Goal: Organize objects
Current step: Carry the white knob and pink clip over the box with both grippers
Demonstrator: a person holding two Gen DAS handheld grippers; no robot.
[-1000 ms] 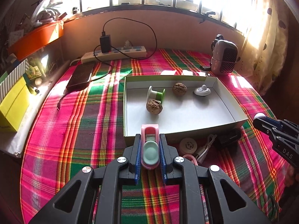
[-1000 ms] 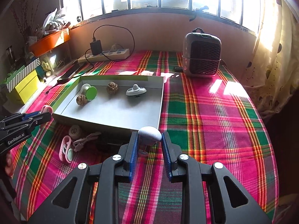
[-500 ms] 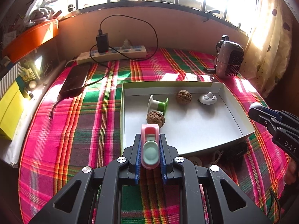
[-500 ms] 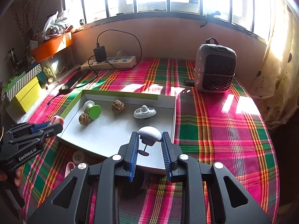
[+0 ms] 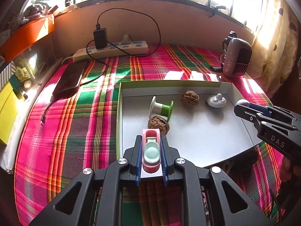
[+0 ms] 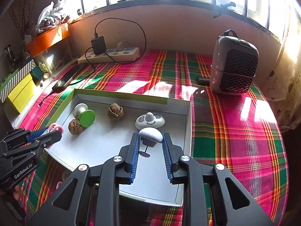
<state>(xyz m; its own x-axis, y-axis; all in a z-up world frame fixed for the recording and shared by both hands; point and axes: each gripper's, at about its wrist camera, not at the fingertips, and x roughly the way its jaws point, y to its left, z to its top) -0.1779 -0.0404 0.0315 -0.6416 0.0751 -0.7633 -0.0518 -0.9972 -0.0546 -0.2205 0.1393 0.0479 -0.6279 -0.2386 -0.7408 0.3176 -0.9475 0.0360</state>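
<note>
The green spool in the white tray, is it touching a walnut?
Yes, the green spool leans against the nearer walnut in the tray.

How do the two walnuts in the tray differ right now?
The near walnut lies beside the green spool, seemingly touching it; the far walnut sits alone by the tray's back wall. The near one is closest to the left gripper; the far one is nearer the white panda piece. Both are brown, wrinkled and ungripped.

Power strip (image 5: 111, 50) with black charger (image 5: 100, 38) by wall; phone (image 5: 70, 79), small heater (image 6: 234, 67) on plaid cloth (image 6: 235, 141).
</note>
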